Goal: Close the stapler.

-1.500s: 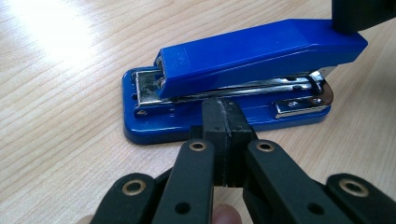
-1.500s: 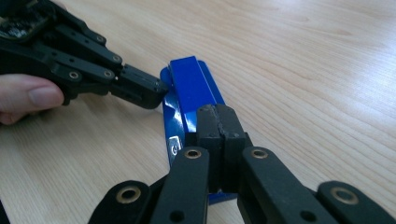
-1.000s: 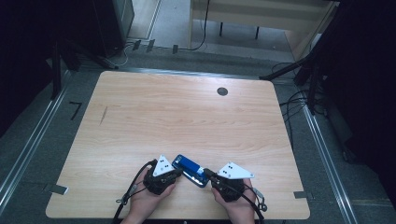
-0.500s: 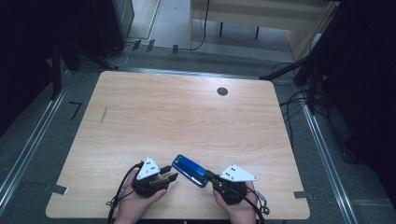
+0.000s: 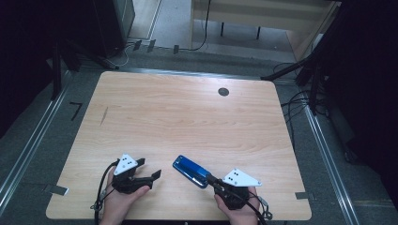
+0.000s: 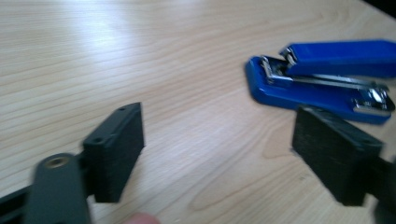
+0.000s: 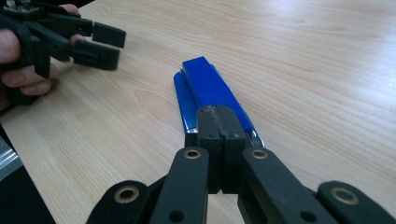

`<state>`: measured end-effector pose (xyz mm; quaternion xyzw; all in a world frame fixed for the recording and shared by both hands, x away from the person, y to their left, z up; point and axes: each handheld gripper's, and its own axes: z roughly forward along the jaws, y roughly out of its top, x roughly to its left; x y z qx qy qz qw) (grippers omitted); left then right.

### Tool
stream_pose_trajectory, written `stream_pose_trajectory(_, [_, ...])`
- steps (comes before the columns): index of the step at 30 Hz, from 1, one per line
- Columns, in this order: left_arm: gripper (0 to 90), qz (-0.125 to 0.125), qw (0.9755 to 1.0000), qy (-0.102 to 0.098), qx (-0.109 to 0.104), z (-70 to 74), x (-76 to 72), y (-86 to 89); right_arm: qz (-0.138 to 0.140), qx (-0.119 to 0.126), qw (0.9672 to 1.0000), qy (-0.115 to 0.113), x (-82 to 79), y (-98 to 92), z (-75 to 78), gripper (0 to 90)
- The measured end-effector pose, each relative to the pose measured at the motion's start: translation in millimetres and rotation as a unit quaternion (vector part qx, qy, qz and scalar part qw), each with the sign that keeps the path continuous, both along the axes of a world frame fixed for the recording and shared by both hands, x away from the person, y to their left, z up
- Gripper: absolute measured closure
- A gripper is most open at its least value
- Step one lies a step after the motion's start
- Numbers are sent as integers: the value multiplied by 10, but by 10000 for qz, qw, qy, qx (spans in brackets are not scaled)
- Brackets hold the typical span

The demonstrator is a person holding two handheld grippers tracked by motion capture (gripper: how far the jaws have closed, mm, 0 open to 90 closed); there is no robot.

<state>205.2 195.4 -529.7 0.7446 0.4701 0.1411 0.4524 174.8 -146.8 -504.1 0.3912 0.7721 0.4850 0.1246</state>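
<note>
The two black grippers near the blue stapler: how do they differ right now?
The left gripper has its jaws spread wide, while the right gripper has its jaws pressed together. The left sits apart from the stapler; the right is at the stapler's end. Both are hand-held and black.

Overhead light is brightening the desk [image 5: 187,117] while surroundings are sitting dark; glare is washing the left gripper view's blurred upper left.

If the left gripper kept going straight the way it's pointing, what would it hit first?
Probably bare table: between the open left gripper's jaws lies wood. The blue stapler sits off to one side.
</note>
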Motion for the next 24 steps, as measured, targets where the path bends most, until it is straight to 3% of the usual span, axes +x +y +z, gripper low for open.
stream_pose_trajectory(2, [122, -33, 10000, -84, -22, 5, -23, 65, -15, 11, 10000, 30, -16, -6, -21, 900])
stream_pose_trajectory(4, [115, -8, 9998, -156, 132, 9, -51, 106, -17, 36, 10000, 65, -34, -11, -49, 900])
stream_pose_trajectory(7, [108, -142, 9997, -188, 117, 12, -82, 179, -3, 78, 9999, 141, -43, -33, -107, 900])
stream_pose_trajectory(9, [108, -75, 9992, -262, 296, 19, -103, 237, -43, 69, 9998, 190, -45, -51, -142, 892])
stream_pose_trajectory(11, [110, 131, 9986, -300, 425, 24, -121, 305, -61, 73, 9997, 233, -51, -67, -179, 892])
stream_pose_trajectory(15, [133, 559, 9981, -118, 227, 25, -84, 526, -124, -10, 9995, 281, -64, -65, -228, 900])
stream_pose_trajectory(24, [138, 949, 9944, -106, 448, 33, 4, 694, -291, -125, 9988, 368, -59, -7, -318, 900])
